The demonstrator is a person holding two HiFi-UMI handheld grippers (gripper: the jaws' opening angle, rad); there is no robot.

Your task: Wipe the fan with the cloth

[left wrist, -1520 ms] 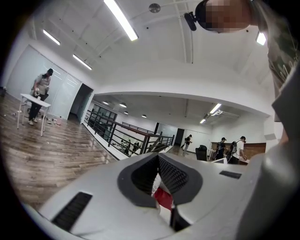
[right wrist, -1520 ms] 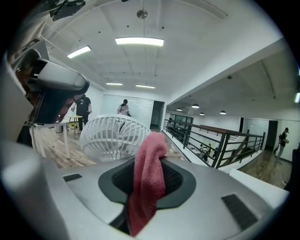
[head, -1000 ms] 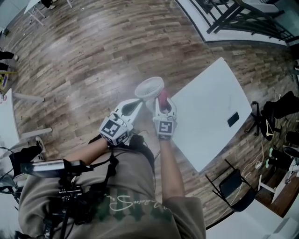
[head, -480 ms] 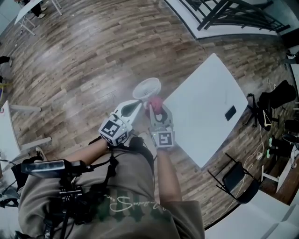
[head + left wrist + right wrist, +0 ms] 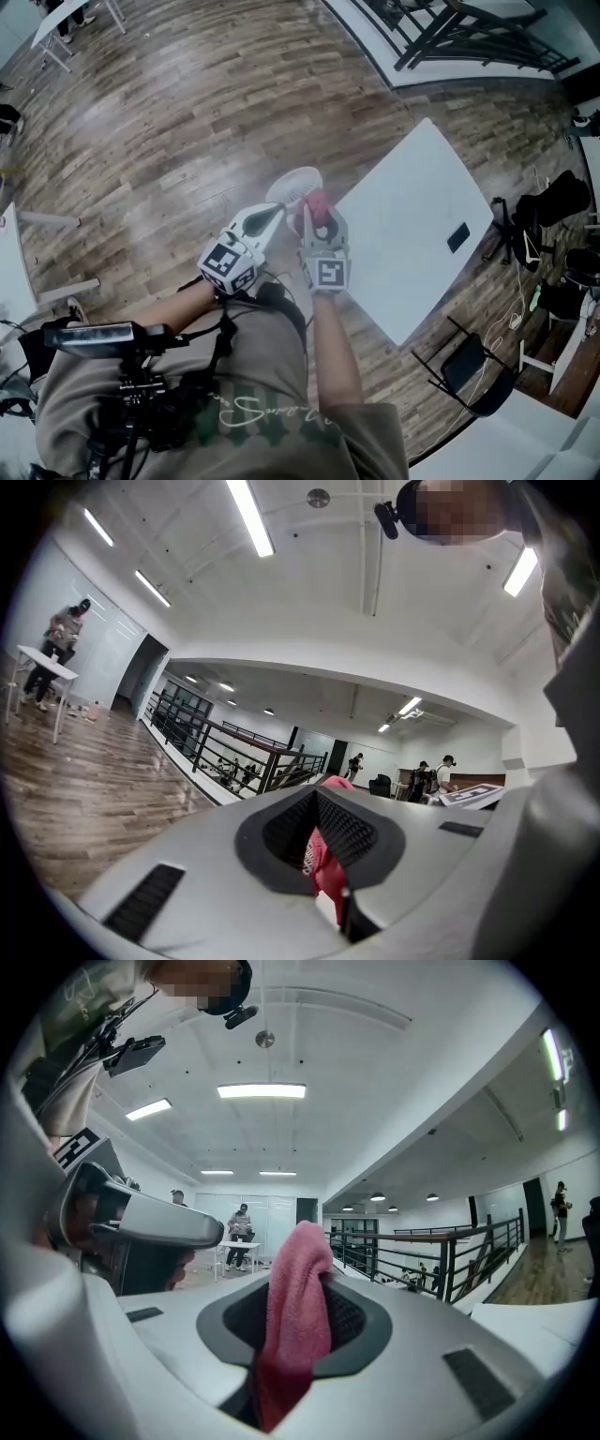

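Wood floor (image 5: 169, 122) sat under the whole work area, and the white table (image 5: 412, 234) was off to the right, not under the fan (image 5: 292, 183). The fan hung in the air at the far tip of the left gripper (image 5: 278, 210). Its jaws were fully closed, and I judged them clamped on the fan's thin stem, though that gripper's own view showed only a sliver of white low between them. The right gripper (image 5: 317, 208) was just right of it, jaws partly closed on a fold of the pink cloth (image 5: 295, 1307), with the free end poking past the tips and lying at the fan's near-right edge.

- **Fan twisting or dropping:** wiping force on the head could have levered the stem in that narrow pinch. The fan would then twist or drop onto bare floor, since nothing was below to catch it.
- **Cloth pulling out:** it was held by one fold, so a drag across the grille could have snagged it and pulled it free.
- **Bare jaw on the fan:** little cloth stuck out, so a hard jaw tip could have scraped the fan instead.
- **Grippers knocking:** they were nearly touching, so a stroke to the left could have bumped them together.
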